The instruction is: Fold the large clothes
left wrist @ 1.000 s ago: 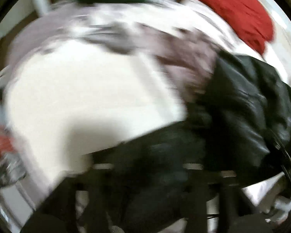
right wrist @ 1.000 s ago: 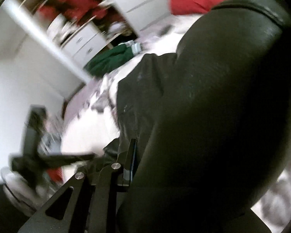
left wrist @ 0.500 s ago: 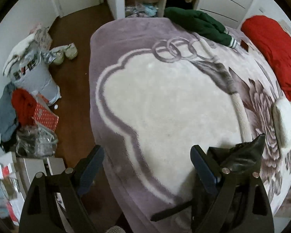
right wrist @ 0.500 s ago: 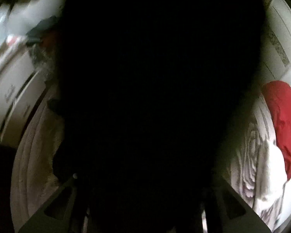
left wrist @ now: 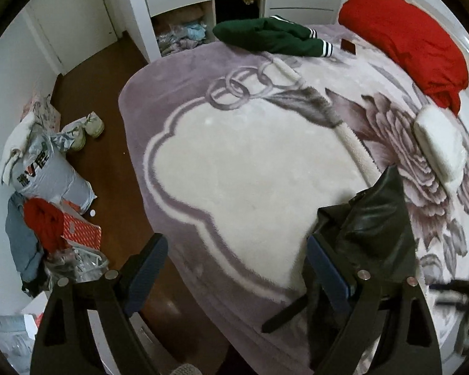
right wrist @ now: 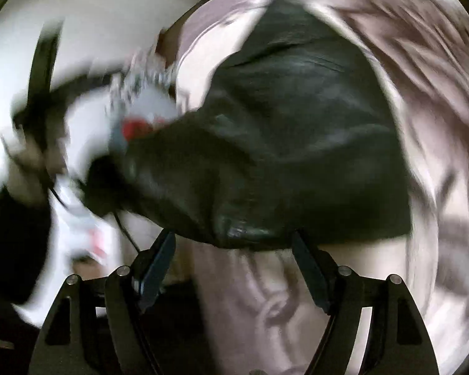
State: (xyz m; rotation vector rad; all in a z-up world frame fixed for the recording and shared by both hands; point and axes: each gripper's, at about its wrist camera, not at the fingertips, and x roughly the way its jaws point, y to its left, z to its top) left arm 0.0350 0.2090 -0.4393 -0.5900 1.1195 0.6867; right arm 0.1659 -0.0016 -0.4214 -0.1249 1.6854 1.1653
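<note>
On the blanket, a green sweater (unseen from the right wrist)

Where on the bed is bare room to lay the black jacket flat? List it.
Free: the pale middle of the blanket, bordered by the green sweater at the far end and the black jacket on the right. Crowded: the right side, with the red bundle and a white pad.

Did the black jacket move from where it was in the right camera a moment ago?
Yes. The black jacket filled the right view before; now it sits farther off, on the purple blanket. The right gripper has just been opening, nothing between its fingers.
</note>
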